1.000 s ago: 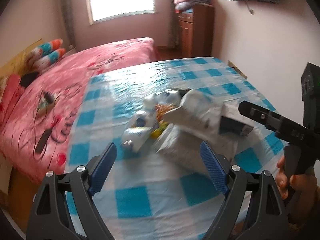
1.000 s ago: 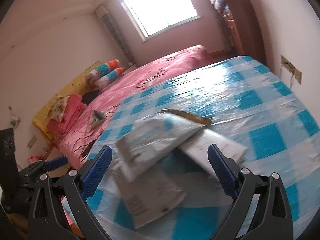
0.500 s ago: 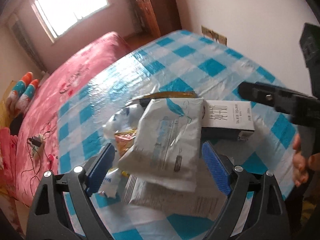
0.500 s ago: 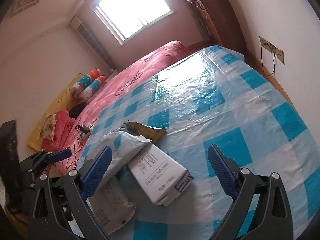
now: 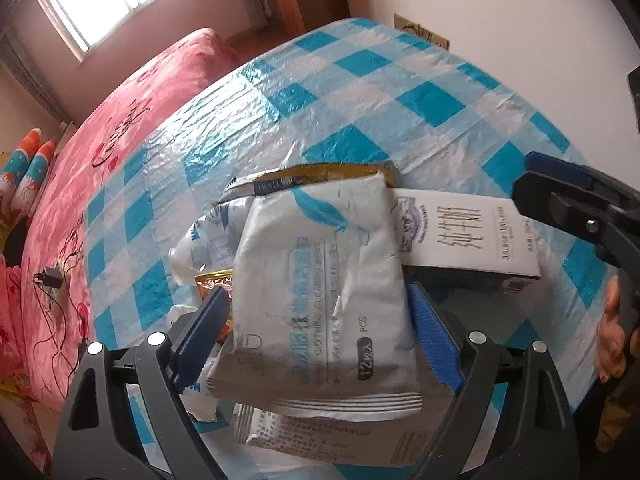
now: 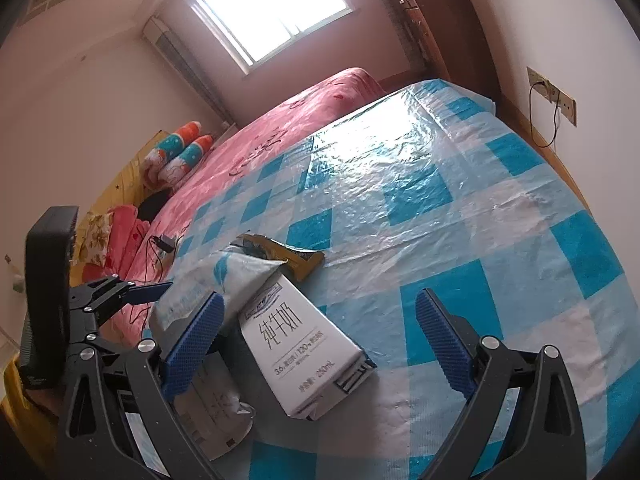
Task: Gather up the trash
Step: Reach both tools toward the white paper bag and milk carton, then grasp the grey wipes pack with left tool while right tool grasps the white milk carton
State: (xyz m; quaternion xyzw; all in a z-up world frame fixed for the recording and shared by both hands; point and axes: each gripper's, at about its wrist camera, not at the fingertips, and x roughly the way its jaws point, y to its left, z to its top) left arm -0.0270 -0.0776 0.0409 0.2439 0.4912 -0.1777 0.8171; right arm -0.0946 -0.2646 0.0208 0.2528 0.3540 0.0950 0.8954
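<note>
A pile of trash lies on the blue-and-white checked table cloth (image 5: 400, 92). On top is a white wipes packet (image 5: 320, 280); my left gripper (image 5: 320, 340) is open just above it, its blue pads either side of the packet's near end. Beside it lies a white milk carton (image 6: 304, 352), between the open fingers of my right gripper (image 6: 318, 344), which hovers over it without touching. Under the packet are a gold wrapper (image 5: 320, 172), a flat printed pouch (image 5: 320, 436), crumpled clear plastic (image 5: 204, 240) and an orange snack wrapper (image 5: 212, 280).
A pink bed (image 5: 120, 100) adjoins the table on the left, with a charger and cable (image 5: 52, 280) on it. A wooden cabinet (image 6: 440, 20) and a wall socket (image 6: 552, 96) stand along the right wall. A person's hand (image 5: 612, 340) holds the right gripper.
My left gripper rolled, tipped downward and closed in on the pile, so the wipes packet now sits between its fingers. My right gripper sank a little toward the milk carton.
</note>
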